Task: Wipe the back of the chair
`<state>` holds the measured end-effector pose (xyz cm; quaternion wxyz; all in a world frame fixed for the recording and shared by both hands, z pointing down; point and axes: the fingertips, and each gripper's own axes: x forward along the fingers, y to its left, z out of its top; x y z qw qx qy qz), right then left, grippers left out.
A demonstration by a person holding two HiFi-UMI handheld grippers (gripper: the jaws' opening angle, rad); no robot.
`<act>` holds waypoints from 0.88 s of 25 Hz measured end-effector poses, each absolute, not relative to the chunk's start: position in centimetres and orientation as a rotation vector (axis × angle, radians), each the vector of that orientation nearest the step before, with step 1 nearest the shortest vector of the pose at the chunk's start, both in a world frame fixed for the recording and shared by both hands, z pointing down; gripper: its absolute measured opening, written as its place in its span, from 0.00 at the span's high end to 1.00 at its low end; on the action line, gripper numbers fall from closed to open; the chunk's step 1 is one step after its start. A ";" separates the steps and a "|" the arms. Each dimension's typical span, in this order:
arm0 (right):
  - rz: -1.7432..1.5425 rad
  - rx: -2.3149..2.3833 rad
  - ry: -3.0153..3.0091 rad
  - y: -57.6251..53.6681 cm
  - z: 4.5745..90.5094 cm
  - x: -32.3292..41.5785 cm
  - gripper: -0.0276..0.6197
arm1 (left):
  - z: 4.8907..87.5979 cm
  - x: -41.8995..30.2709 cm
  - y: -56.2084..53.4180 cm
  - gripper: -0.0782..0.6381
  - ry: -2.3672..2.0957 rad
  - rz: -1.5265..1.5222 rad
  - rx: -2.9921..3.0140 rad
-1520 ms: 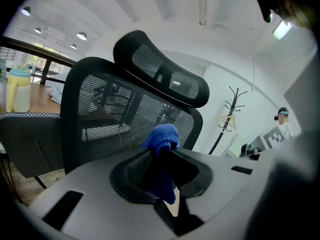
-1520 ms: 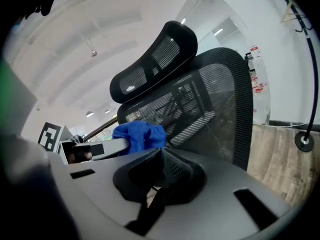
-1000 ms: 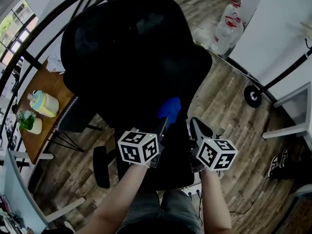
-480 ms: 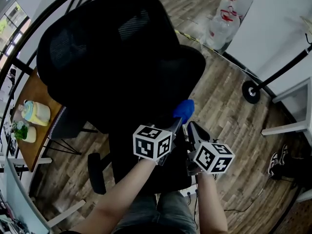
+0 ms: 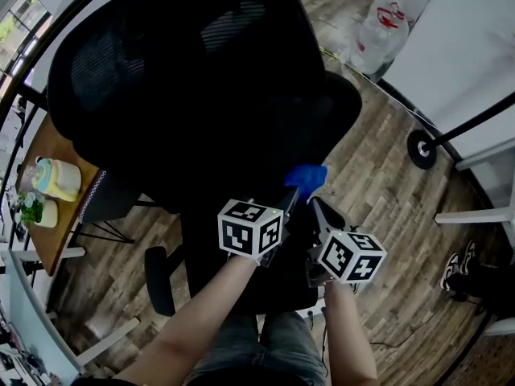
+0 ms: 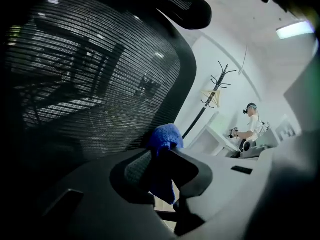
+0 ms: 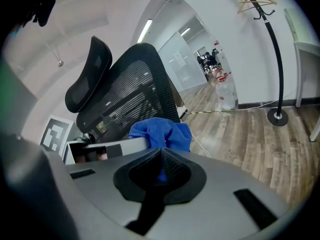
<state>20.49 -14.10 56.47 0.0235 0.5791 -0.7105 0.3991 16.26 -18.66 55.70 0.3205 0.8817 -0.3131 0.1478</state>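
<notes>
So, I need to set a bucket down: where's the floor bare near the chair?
Bare wood floor lies right of the chair, up to the stand's round base. The left is crowded by a wooden table.

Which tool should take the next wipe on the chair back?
Left. The left tool is shut on the blue cloth, right by the mesh chair back. The right tool is shut, holds nothing, and sits beside it.

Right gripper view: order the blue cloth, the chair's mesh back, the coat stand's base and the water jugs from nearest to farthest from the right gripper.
1. Blue cloth, just beyond the jaws.
2. Mesh chair back, behind the cloth, left.
3. Coat stand base, on the floor, right.
4. Water jugs, farther back, right of centre.
</notes>
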 end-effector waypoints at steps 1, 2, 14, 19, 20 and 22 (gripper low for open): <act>1.237 1.780 -2.204 -14.3 56.5 20.2 0.91 | 55.7 16.0 -18.8 0.78 -0.836 0.383 2.310; 1.236 1.764 -2.212 -14.5 56.5 19.8 0.91 | 55.6 15.7 -19.0 0.78 -0.849 0.377 2.304; 1.217 1.639 -2.276 -16.1 56.3 14.5 0.91 | 55.3 11.0 -19.8 0.78 -0.941 0.320 2.261; 1.196 1.624 -2.289 -16.4 56.0 12.8 0.91 | 55.2 8.4 -19.9 0.78 -0.988 0.302 2.239; 1.186 1.629 -2.288 -16.4 55.9 12.4 0.91 | 55.1 7.8 -19.9 0.78 -0.997 0.301 2.237; 1.177 1.630 -2.288 -16.5 55.9 11.5 0.91 | 55.1 6.6 -20.0 0.78 -1.017 0.291 2.223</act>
